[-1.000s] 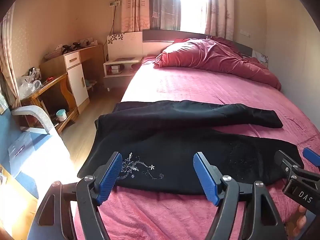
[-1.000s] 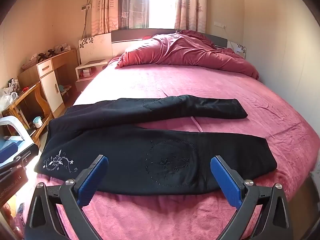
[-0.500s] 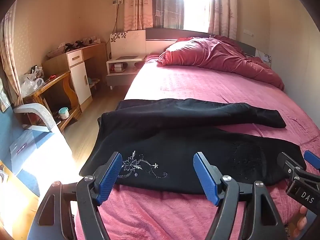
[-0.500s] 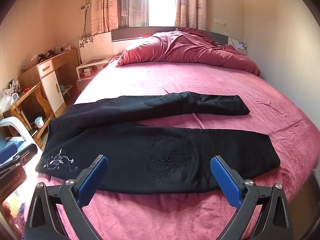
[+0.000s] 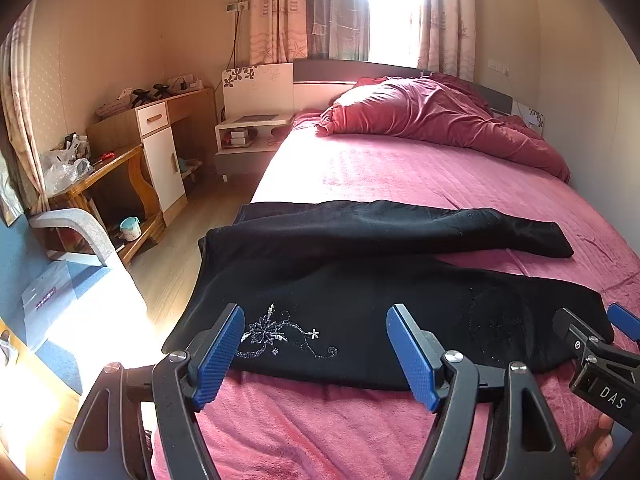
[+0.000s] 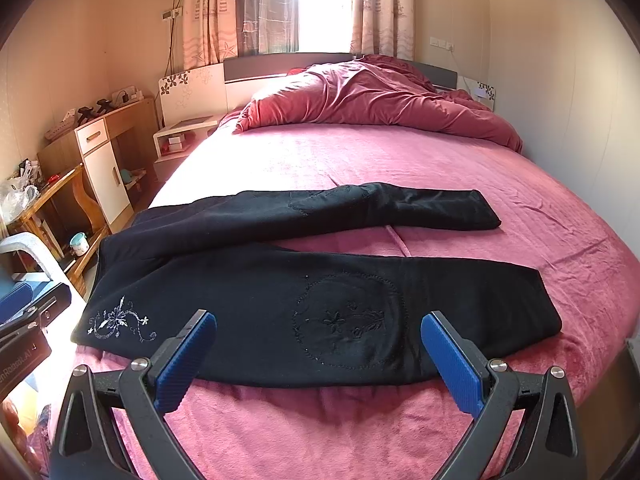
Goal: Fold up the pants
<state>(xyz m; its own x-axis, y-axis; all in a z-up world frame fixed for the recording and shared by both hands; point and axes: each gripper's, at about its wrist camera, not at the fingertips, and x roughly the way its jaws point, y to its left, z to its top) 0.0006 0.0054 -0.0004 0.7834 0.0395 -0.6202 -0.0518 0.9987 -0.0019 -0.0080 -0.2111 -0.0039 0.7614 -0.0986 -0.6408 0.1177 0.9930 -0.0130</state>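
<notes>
Black pants (image 5: 360, 280) lie flat across the pink bed (image 5: 400, 172), waist at the left edge, both legs stretched to the right and spread apart. A silver flower embroidery (image 5: 276, 336) marks the near hip. In the right wrist view the pants (image 6: 300, 292) show a stitched round flower patch (image 6: 348, 320) on the near leg. My left gripper (image 5: 316, 354) is open and empty, just short of the near hip. My right gripper (image 6: 318, 360) is open and empty, just short of the near leg's middle. Its tip also shows in the left wrist view (image 5: 592, 344).
A crumpled red duvet (image 5: 432, 120) lies at the head of the bed. A nightstand (image 5: 252, 136), a wooden desk (image 5: 156, 132) and a low wooden table (image 5: 104, 172) stand left of the bed. A grey chair arm (image 5: 76, 224) is at the near left.
Both grippers have tilted slightly, so the pants sit a little higher in both views. Both stay open and empty. The pants have not moved.
</notes>
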